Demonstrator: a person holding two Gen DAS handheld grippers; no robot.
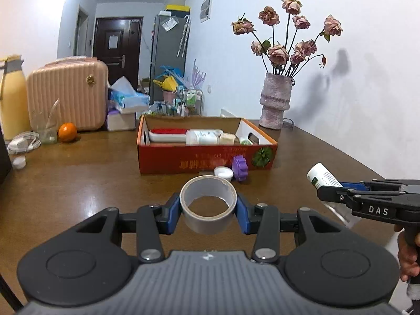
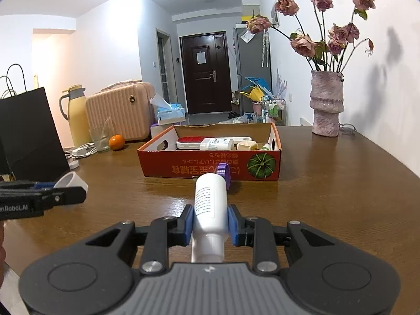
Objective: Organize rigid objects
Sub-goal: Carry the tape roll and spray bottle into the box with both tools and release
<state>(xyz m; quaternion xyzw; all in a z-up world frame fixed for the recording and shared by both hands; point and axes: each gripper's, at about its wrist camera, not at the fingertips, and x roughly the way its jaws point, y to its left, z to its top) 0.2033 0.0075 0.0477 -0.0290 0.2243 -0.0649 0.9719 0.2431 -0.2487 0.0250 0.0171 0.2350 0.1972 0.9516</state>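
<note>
My left gripper (image 1: 208, 211) is shut on a grey roll of tape (image 1: 208, 204), held above the brown table short of the red cardboard box (image 1: 204, 158). My right gripper (image 2: 210, 221) is shut on a white bottle (image 2: 210, 204) that points at the box (image 2: 210, 166); the bottle also shows in the left wrist view (image 1: 323, 177). The box holds a red-and-white brush (image 1: 168, 134), a white bottle (image 1: 203, 136) and small items. A purple gear-shaped piece (image 1: 240, 168) and a white lid (image 1: 223, 172) lie in front of the box.
A pink vase (image 1: 275, 99) of dried roses stands at the back right by the wall. At the back left are a pink suitcase (image 1: 68, 94), a yellow flask (image 1: 11, 97), an orange (image 1: 67, 131), a glass and a tissue box. A black bag (image 2: 29, 134) stands at the left.
</note>
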